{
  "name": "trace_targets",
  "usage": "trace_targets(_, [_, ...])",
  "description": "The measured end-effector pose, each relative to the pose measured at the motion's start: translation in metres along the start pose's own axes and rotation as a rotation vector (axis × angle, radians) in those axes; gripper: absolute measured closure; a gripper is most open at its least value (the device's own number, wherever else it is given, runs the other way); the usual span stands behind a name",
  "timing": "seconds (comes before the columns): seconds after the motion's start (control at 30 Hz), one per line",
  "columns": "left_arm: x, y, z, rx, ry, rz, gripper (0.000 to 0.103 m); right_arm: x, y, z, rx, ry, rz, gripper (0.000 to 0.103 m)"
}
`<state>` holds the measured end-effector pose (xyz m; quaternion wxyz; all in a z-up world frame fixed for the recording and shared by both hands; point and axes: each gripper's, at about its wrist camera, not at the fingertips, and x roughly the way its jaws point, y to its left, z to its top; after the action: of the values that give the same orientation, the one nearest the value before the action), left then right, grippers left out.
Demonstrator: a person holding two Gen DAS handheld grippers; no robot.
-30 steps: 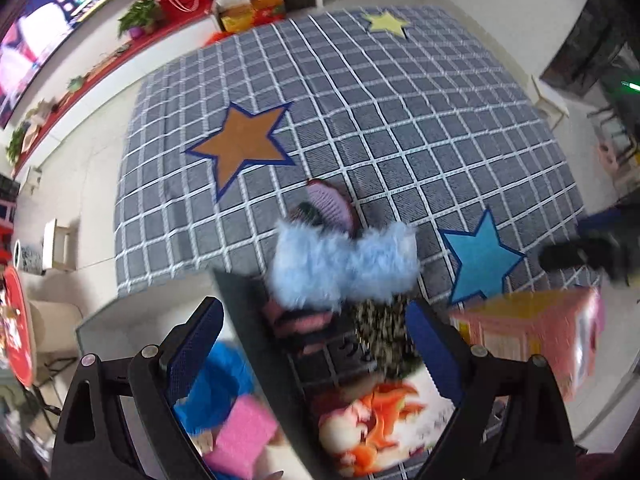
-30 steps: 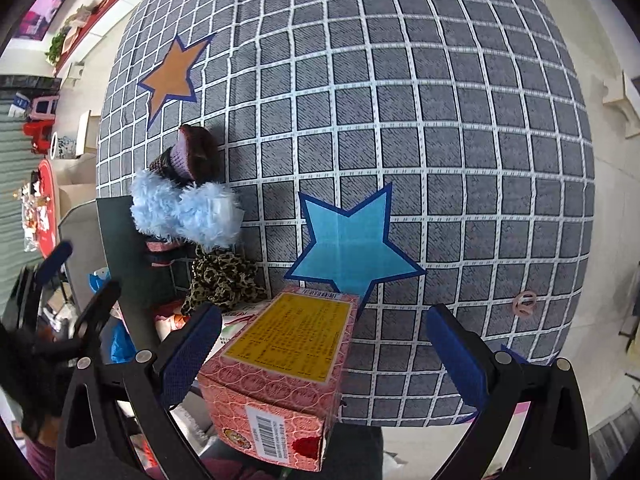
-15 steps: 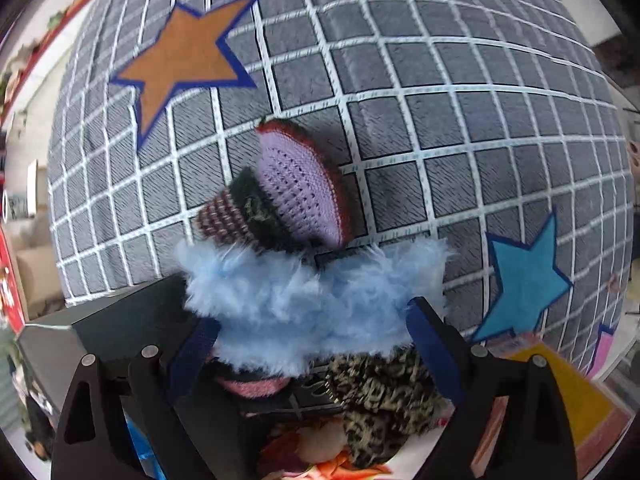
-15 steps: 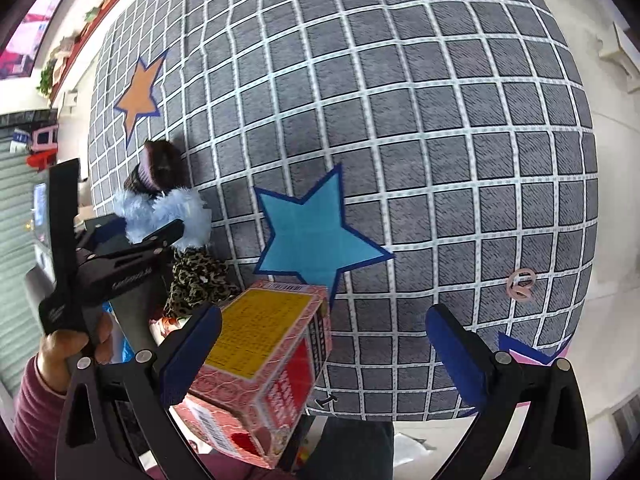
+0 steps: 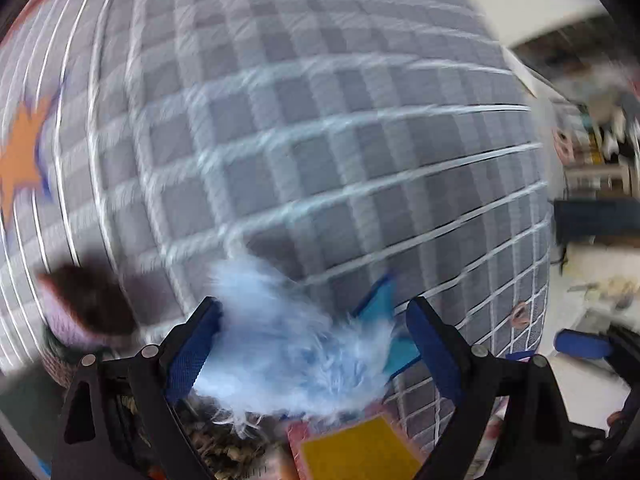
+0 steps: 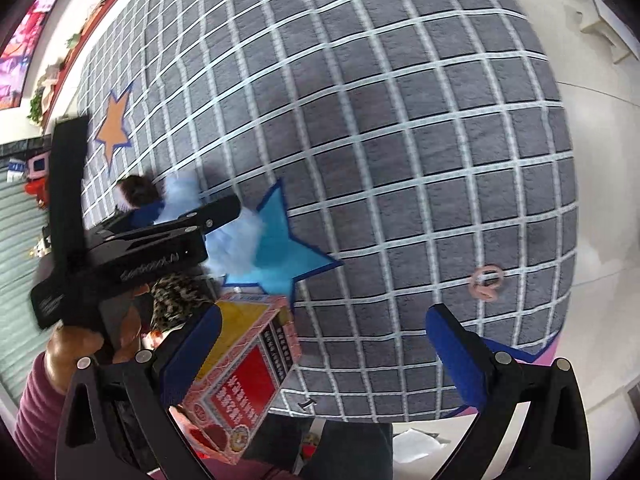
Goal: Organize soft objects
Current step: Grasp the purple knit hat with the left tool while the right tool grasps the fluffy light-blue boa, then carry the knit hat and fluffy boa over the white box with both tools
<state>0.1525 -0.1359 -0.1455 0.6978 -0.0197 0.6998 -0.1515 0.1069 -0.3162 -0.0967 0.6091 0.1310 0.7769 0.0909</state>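
blue fluffy toy [image 5: 296, 356] between spread left tool [image 5: 312, 344] pads, ungripped; right tool [image 6: 320, 344] spread, empty

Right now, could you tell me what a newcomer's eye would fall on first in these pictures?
Probably the fluffy light-blue item, sitting between the open fingers of the left tool on the grey checked rug. Next, the red and yellow box at the rug's near edge, beside the blue star, with the right tool open above it.

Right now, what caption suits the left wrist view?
Open left tool poised over a fluffy blue soft item on a grey checked rug.
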Motion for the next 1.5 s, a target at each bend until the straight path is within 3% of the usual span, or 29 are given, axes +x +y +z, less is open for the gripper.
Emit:
trace_targets(0.07, [-0.02,-0.011,0.003,0.063,-0.077,0.075,0.009,-0.002,-0.006,0.003,0.012,-0.008,-0.01,0.0])
trace_targets(0.17, [-0.044,0.012,0.003,0.055,-0.132,0.137,0.008,-0.005,-0.009,0.009,0.011,-0.018,-0.019,0.0])
trace_targets(0.27, [-0.054,0.056,-0.001,-0.023,-0.13,0.197,0.008,-0.002,0.004,0.016,-0.041,-0.022,-0.005,0.0])
trace_targets(0.37, [-0.048,0.099,-0.003,-0.107,-0.075,0.234,0.008,0.01,0.026,0.025,-0.107,-0.003,0.007,0.0])
trace_targets(0.57, [-0.017,0.137,-0.005,-0.223,-0.015,0.215,0.008,0.05,0.089,0.045,-0.309,0.051,-0.059,0.0])
trace_targets(0.73, [0.015,0.155,-0.005,-0.306,-0.004,0.206,0.008,0.095,0.136,0.053,-0.543,0.085,-0.205,0.0])
trace_targets(1.03, [0.039,0.173,0.02,-0.339,-0.04,0.176,0.0,0.137,0.166,0.041,-0.742,0.068,-0.465,0.0])
trace_targets(1.17, [0.043,0.163,0.015,-0.339,-0.083,0.185,0.0,0.137,0.166,0.039,-0.734,0.055,-0.457,0.0])
trace_targets(1.23, [0.042,0.152,-0.006,-0.345,-0.104,0.189,0.0,0.135,0.164,0.037,-0.739,0.04,-0.451,0.0])
trace_targets(1.37, [0.029,0.144,-0.014,-0.355,-0.082,0.187,0.001,0.125,0.148,0.028,-0.734,0.032,-0.442,0.0])
trace_targets(1.4, [0.026,0.142,-0.013,-0.35,-0.085,0.187,0.007,0.124,0.149,0.025,-0.731,0.026,-0.441,0.004])
trace_targets(1.47, [0.015,0.136,-0.01,-0.328,-0.109,0.191,0.027,0.111,0.149,0.027,-0.725,-0.001,-0.444,0.024])
trace_targets(1.5, [0.012,0.134,-0.011,-0.32,-0.115,0.191,0.042,0.105,0.15,0.025,-0.724,-0.014,-0.439,0.051])
